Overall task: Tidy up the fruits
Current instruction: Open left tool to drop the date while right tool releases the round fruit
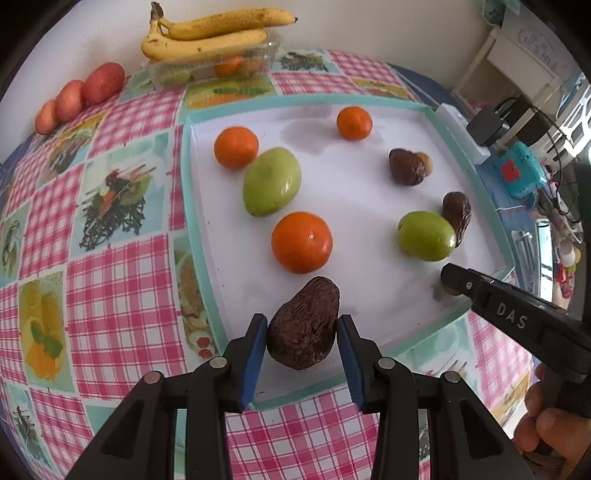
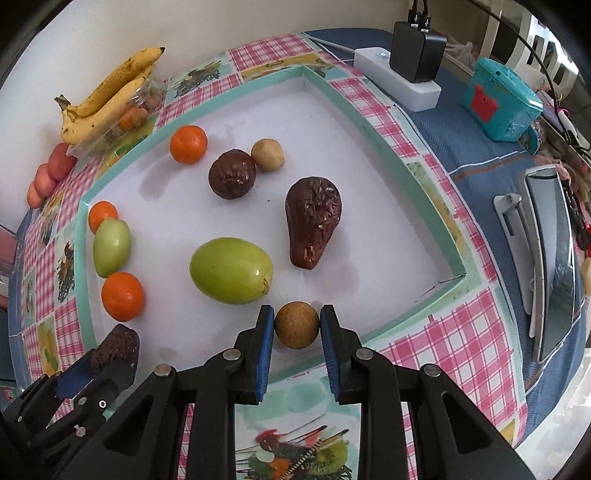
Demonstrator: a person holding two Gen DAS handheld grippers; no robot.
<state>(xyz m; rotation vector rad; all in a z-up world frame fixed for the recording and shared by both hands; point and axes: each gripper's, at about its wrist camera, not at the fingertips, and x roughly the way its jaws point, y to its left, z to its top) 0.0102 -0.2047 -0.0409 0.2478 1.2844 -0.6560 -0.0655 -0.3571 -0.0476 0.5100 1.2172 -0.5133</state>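
**Both grippers loaded over the tray – here's where I thought it could slip**

So from where I stood, the left gripper (image 1: pixel 302 328) had its blue pads closed on a wrinkled dark avocado (image 1: pixel 303 323), holding it near the front edge of the white tray (image 1: pixel 369 101). The right gripper (image 2: pixel 297 325) was clamped on a small round brown fruit (image 2: pixel 297 325), also at the tray's near edge.

What worried me: that avocado was pinched across its fat end only, skin all shrivelled, so I reckoned it could pivot or drop out and knock the orange (image 1: pixel 302 242) sitting just beyond it. The little round one was a ball between flat pads, so any tilt might have let it squirt out and roll off onto the checked tablecloth (image 2: pixel 454 343). The two grippers were also close together, so a bump looked possible.

The right view showed a second small brown fruit (image 2: pixel 267 154) touching a dark round one (image 2: pixel 232 173), which the left view barely gave. The left view showed the bananas (image 1: pixel 210 35) lying on a clear plastic box (image 1: pixel 214 68) much better.
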